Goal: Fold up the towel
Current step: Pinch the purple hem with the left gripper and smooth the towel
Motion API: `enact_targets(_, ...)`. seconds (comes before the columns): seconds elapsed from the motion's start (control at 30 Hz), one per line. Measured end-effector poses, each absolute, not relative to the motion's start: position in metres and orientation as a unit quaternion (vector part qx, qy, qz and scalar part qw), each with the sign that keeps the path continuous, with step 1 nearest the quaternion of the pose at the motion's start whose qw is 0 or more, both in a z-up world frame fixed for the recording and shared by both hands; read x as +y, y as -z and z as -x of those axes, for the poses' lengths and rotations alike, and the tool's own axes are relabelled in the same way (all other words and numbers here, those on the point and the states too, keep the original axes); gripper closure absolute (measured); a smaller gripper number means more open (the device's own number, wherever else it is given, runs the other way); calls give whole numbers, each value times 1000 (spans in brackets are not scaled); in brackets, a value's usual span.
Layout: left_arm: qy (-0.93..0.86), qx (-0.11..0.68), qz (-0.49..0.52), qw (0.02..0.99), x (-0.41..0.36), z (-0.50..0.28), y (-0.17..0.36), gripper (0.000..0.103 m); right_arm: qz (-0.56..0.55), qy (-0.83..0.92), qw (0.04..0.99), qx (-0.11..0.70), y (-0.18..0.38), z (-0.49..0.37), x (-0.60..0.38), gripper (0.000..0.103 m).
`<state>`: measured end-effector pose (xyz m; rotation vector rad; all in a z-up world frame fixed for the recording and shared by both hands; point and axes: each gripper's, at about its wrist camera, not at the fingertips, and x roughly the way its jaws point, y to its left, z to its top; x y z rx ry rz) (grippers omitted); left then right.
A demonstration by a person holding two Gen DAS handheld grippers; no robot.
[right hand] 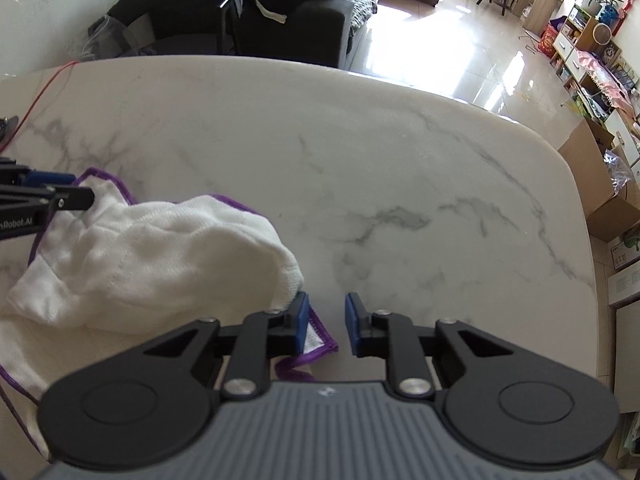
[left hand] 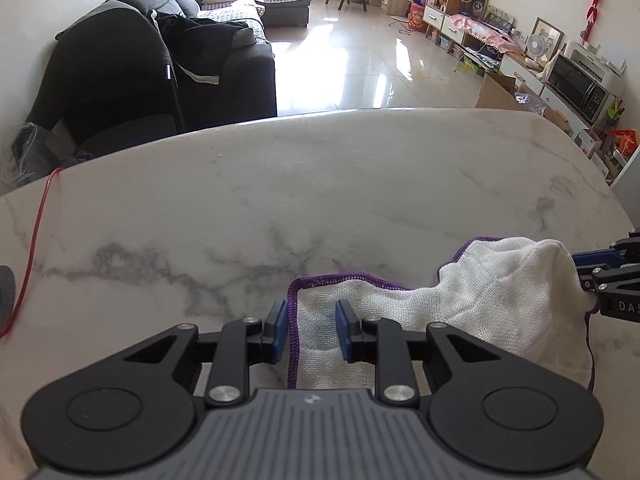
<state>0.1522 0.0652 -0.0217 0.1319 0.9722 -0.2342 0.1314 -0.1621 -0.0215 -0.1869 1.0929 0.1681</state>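
Towel (left hand: 492, 296), white with purple hem, is bunched near the table's (left hand: 320, 168) front edge; bare marble is seen beyond. Left gripper (left hand: 311, 330) jaws are spread astride its hemmed corner; right gripper (right hand: 327, 322) jaws are spread, empty, at the other hemmed corner.

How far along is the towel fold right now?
Early. Done: the white purple-edged towel is on the marble table, one part bunched over the rest. In hand: the left gripper straddles its purple hem, open; the right gripper is open at the nearest corner. Left: grasping, flattening, a neat fold.
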Motion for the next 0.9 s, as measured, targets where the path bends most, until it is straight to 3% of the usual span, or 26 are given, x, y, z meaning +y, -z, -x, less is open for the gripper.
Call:
enact_targets(0.03, 110, 463, -68, 877, 64, -151, 22, 93, 94, -82, 848, 515, 21, -131, -161, 98)
enact_targets(0.23, 97, 453, -66, 884, 68, -149, 20, 100, 106, -79, 857, 498, 16, -131, -163, 103)
enact_targets(0.73, 60, 420, -26, 905, 78, -154, 5, 101, 110, -54, 893, 432, -6, -136, -164, 103)
enact_targets(0.9, 73, 435, -15, 898, 81, -158, 4, 97, 83, -53, 885, 456, -5, -144, -171, 99)
